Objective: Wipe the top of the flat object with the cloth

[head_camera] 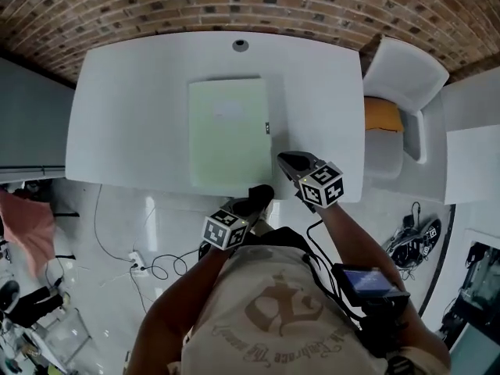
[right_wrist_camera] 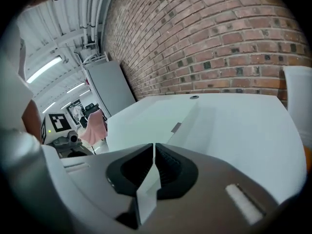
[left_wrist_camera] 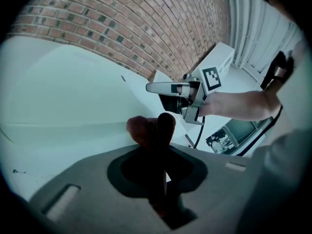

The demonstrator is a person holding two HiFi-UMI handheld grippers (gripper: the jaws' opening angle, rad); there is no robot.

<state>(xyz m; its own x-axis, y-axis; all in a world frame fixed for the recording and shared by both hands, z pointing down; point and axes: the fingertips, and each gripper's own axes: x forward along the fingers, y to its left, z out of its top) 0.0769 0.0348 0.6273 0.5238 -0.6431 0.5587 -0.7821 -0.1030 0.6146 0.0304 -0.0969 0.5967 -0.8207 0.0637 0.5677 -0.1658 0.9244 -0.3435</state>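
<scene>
A pale green flat board [head_camera: 229, 131] lies in the middle of the white table [head_camera: 125, 108]; the right gripper view also shows the board [right_wrist_camera: 151, 118], ahead of the jaws. My left gripper [head_camera: 262, 195] hangs at the table's near edge, just short of the board's near right corner. Its jaws [left_wrist_camera: 163, 123] are shut on a small red-brown wad of cloth [left_wrist_camera: 141, 129]. My right gripper [head_camera: 285, 161] is over the table beside the board's right edge. This gripper [right_wrist_camera: 153, 147] is shut and I see nothing held in it.
A white chair [head_camera: 406, 73] with an orange cushion [head_camera: 383, 114] stands at the table's right end. A round hole [head_camera: 241, 45] sits near the table's far edge, by the brick wall. Cables [head_camera: 148, 264] lie on the floor at the left, near a pink cloth [head_camera: 27, 225].
</scene>
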